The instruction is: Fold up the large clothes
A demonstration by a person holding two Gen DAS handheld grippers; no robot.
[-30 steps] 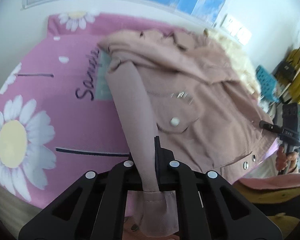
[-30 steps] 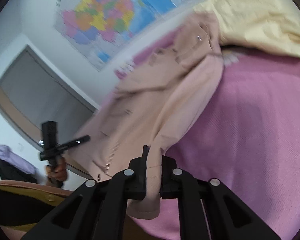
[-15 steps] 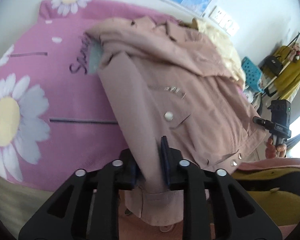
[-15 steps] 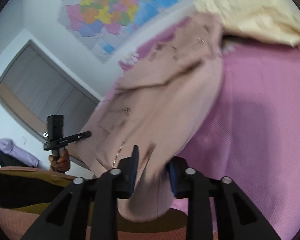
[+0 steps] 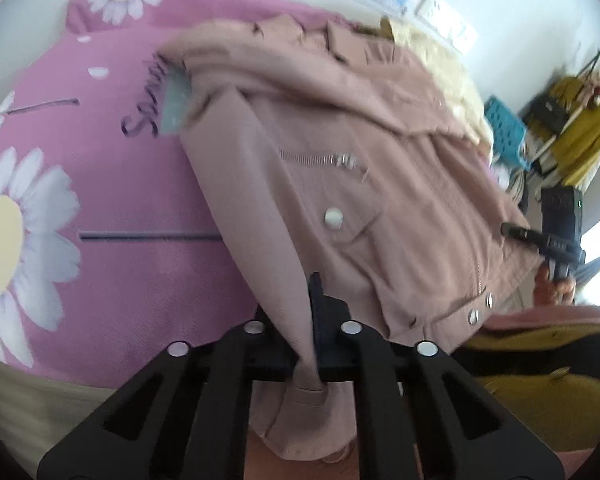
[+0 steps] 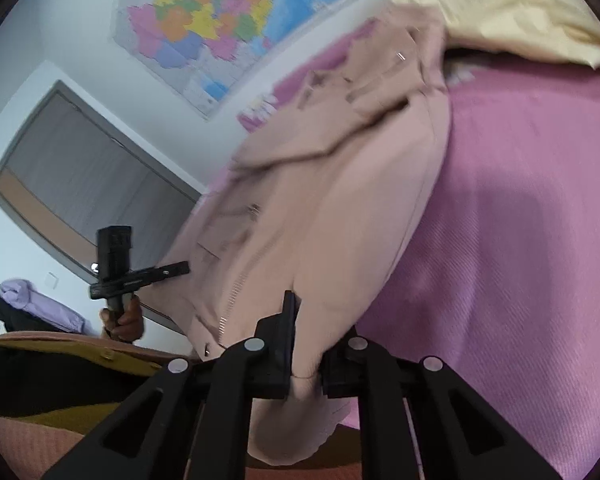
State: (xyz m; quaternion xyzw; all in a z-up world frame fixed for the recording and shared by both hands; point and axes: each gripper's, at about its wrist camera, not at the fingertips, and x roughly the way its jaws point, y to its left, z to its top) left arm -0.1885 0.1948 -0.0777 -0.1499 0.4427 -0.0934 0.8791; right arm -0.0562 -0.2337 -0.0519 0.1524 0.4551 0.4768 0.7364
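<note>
A dusty-pink jacket (image 5: pixel 380 160) lies front up on a pink daisy bedspread (image 5: pixel 120 260), its collar toward the wall. My left gripper (image 5: pixel 296 308) pinches one sleeve (image 5: pixel 252 200) just above the cuff (image 5: pixel 308 420), and its jaws are closing tight on the cloth. In the right wrist view the same jacket (image 6: pixel 300 152) lies on the bedspread (image 6: pixel 520 240). My right gripper (image 6: pixel 308 332) is closing on the other sleeve (image 6: pixel 360 240), and the cuff hangs below the jaws. Both sleeves run taut from the jacket body to the fingers.
A cream-yellow garment (image 6: pixel 500 12) lies heaped at the head of the bed beside the collar. A map (image 6: pixel 220 20) hangs on the wall, and a grey door (image 6: pixel 80 184) is on the left. A blue basket (image 5: pixel 504 128) and hanging yellow clothes (image 5: pixel 580 140) stand beyond the bed.
Half a second ago both pairs of jaws stood wider around the sleeves; now they pinch the cloth again, nearer the cuffs. The jacket has slid slightly toward me.
</note>
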